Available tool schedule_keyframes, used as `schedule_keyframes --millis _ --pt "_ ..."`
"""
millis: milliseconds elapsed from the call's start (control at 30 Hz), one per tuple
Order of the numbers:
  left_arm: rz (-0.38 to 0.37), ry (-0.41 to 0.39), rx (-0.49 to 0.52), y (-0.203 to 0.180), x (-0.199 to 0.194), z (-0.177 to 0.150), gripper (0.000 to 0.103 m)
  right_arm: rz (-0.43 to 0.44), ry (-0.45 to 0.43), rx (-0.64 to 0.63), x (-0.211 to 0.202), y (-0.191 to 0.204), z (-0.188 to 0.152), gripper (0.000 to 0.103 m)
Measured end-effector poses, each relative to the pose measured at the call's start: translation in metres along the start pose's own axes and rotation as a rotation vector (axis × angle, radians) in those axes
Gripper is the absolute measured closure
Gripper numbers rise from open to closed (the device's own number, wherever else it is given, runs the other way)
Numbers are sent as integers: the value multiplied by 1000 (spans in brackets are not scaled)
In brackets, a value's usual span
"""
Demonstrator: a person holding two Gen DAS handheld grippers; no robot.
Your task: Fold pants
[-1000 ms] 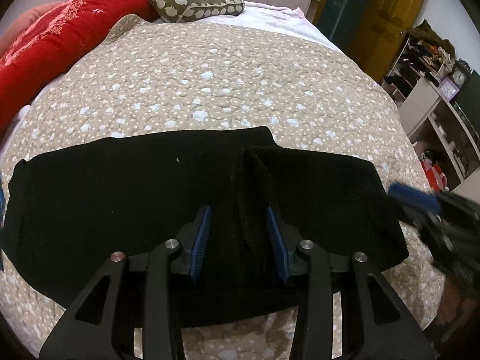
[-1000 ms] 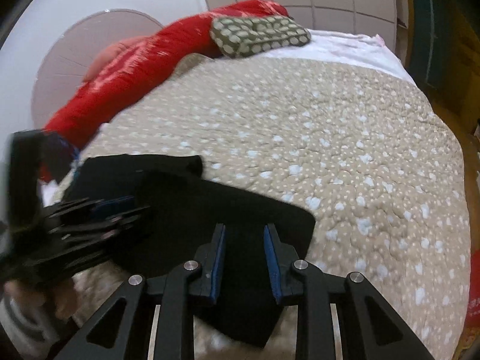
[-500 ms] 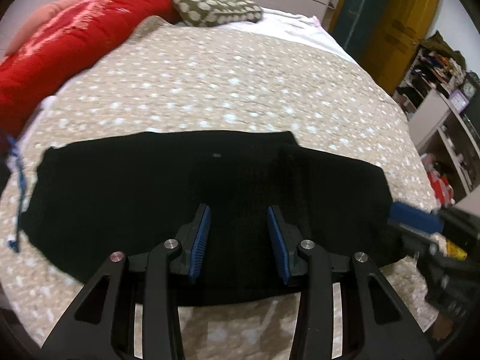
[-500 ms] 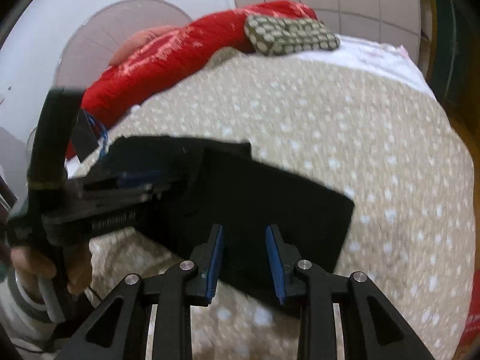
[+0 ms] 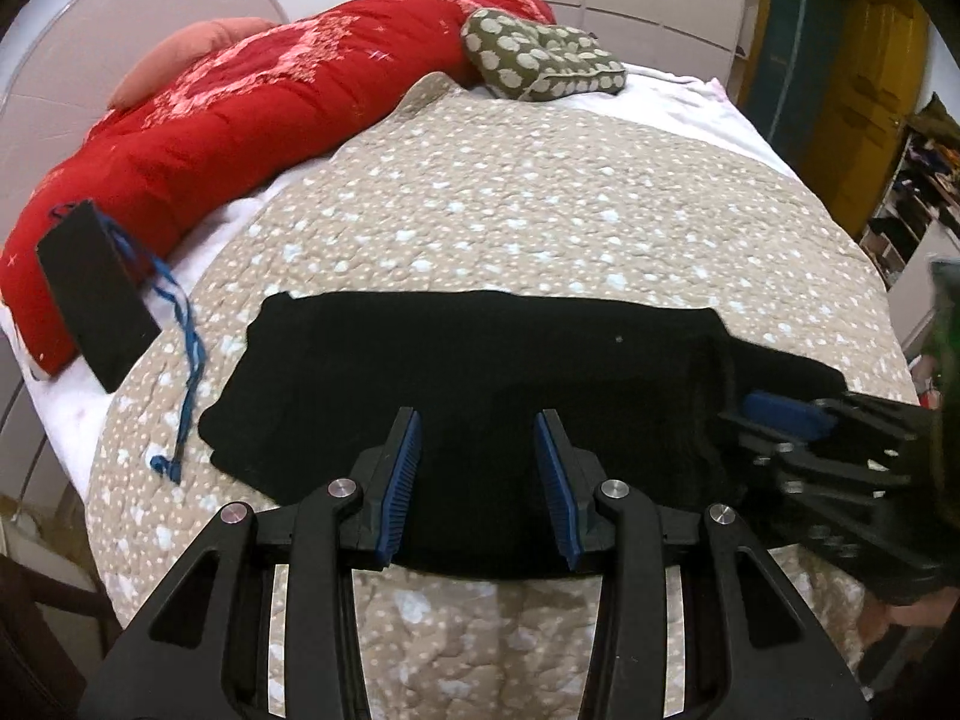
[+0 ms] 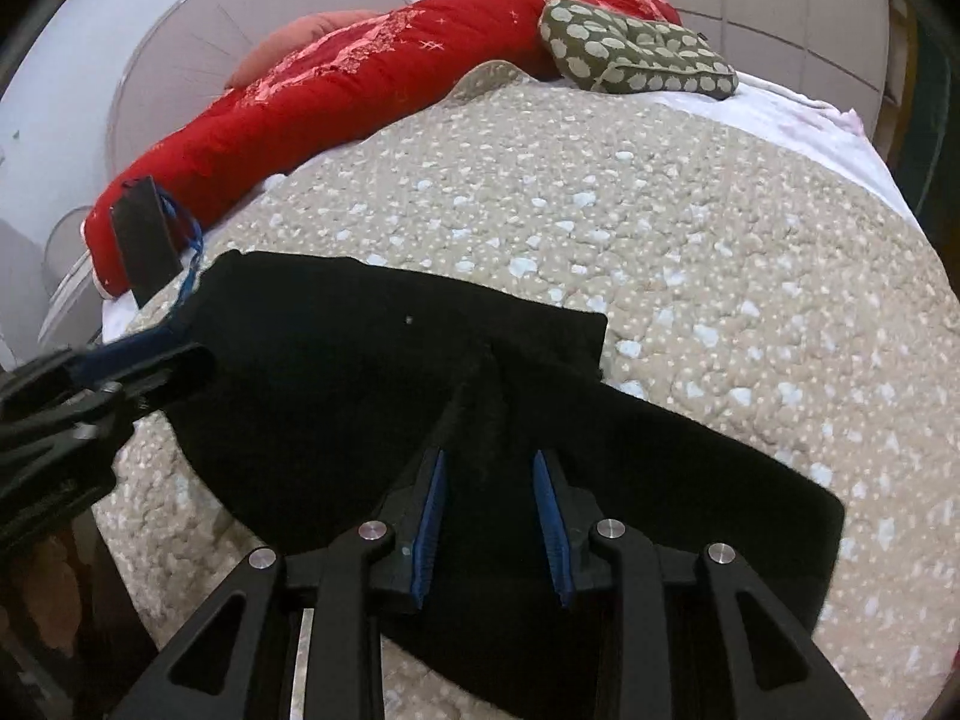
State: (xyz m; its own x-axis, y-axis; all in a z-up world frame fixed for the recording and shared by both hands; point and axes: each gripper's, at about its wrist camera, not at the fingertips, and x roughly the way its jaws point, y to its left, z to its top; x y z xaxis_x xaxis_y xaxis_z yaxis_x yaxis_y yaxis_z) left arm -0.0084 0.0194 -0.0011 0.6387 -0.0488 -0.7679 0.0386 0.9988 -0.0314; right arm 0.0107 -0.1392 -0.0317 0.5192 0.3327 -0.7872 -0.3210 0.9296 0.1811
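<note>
Both grippers have let go: the left gripper (image 5: 477, 480) and right gripper (image 6: 489, 516) gape wide, empty. The pants (image 5: 480, 372) — bunched a second ago — lie flat across the near quilt (image 5: 540, 210); this fold looks done.

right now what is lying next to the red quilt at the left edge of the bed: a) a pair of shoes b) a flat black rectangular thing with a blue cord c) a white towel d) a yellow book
b: a flat black rectangular object rests against the red quilt, with a blue cord trailing from it onto the beige bedspread beside the black pants.
</note>
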Motion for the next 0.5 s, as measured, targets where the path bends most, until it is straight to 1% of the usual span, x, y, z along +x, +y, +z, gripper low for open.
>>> schedule_keyframes --millis 67,200,267,333,433,500 --pt "2 5 -13 4 1 -2 64 20 -9 7 -9 -1 1 74" --pt "5 11 -20 6 3 -3 64 28 -32 10 -20 2 -2 74" --pt "7 11 -23 8 3 -3 64 45 -18 16 -15 2 -4 73" --pt "10 12 -30 10 4 -3 64 48 31 8 0 3 -8 71" --pt "17 15 -34 13 5 -4 64 23 26 -30 4 9 -9 70" --pt "20 17 -40 15 7 -4 64 27 36 -28 1 11 -4 70"
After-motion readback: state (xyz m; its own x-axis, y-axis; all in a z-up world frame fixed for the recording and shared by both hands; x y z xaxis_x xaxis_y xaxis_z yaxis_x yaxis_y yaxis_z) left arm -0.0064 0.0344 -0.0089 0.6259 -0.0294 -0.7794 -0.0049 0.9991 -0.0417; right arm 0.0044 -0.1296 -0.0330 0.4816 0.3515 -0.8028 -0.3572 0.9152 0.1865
